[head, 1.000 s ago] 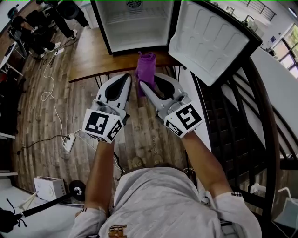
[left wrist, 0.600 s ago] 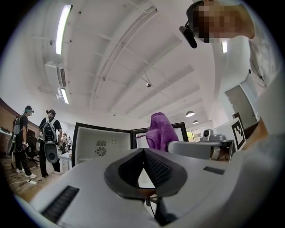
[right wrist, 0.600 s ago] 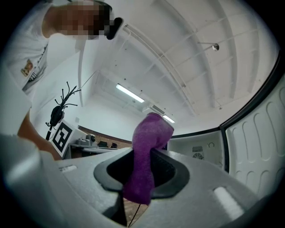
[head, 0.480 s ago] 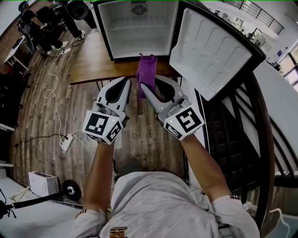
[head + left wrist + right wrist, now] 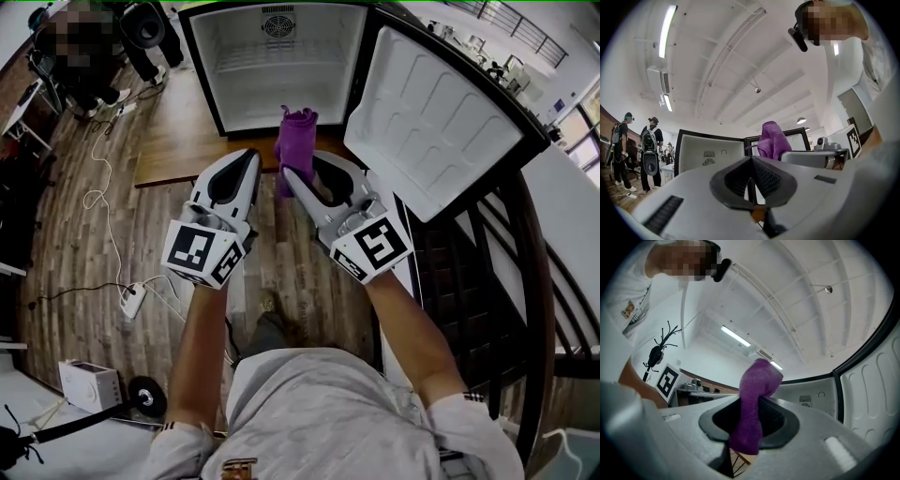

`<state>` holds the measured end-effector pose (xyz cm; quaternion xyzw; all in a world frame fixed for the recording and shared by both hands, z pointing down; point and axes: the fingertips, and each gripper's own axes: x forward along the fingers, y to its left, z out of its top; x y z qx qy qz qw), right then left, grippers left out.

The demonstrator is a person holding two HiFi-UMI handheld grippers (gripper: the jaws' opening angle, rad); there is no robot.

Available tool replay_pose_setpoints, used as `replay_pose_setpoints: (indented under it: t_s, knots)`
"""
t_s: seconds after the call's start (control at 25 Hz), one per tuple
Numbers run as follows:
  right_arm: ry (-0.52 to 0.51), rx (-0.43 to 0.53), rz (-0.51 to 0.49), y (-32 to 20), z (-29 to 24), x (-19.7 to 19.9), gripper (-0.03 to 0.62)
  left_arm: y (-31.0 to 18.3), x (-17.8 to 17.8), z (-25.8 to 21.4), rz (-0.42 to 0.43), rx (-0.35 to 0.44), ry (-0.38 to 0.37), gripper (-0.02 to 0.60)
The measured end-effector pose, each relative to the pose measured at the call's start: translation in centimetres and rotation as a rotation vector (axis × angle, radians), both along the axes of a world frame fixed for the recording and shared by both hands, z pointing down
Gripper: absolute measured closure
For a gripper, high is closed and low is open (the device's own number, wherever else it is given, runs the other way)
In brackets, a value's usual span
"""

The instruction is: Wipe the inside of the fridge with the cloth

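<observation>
Cloth (image 5: 296,136): purple, held upright in the right gripper (image 5: 300,167), its top raised just in front of the fridge (image 5: 272,56) opening, outside the cavity.
Right gripper: jaws clamped on the cloth's lower part.
Left gripper (image 5: 246,159): jaws pressed together, nothing held; kept just beside the right gripper, left of the cloth.
Fridge: set on a wooden table (image 5: 178,141); door (image 5: 431,122) swung wide to the right, white interior exposed.
Surroundings: wood floor (image 5: 75,234); two people (image 5: 649,150) seen standing far off.
</observation>
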<state>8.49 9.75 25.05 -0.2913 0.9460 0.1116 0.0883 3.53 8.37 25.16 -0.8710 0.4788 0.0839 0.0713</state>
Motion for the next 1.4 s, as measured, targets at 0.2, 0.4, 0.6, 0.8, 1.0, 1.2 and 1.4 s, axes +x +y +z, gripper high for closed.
replay_pose_setpoints:
  t_s: [0.2, 0.4, 0.6, 0.8, 1.0, 1.2, 1.4]
  knots:
    - [0.027, 0.02, 0.012, -4.1, -0.1, -3.3, 0.488, -4.5, -2.6, -0.2, 0.019, 0.008, -0.012, 0.581]
    - [0.046, 0.029, 0.042, -8.3, 0.2, -6.9, 0.488, -9.1, -5.9, 0.1, 0.047, 0.009, -0.008, 0.581]
    - [0.055, 0.024, 0.089, -12.5, 0.4, -9.6, 0.488, -13.6, -8.9, 0.1, 0.074, 0.005, -0.001, 0.583]
    - [0.065, 0.024, 0.126, -15.6, 0.7, -11.4, 0.488, -16.7, -10.6, 0.5, 0.105, 0.012, 0.001, 0.581]
    - [0.074, 0.015, 0.16, -17.7, 0.6, -12.6, 0.488, -18.7, -11.6, 0.4, 0.126, 0.01, 0.005, 0.581]
    - [0.079, 0.014, 0.175, -20.4, -0.2, -12.1, 0.488, -21.1, -11.0, -0.1, 0.129, 0.004, 0.008, 0.581]
    - [0.08, 0.018, 0.158, -22.3, -0.1, -12.2, 0.488, -22.8, -11.0, 0.2, 0.107, -0.003, 0.003, 0.581]
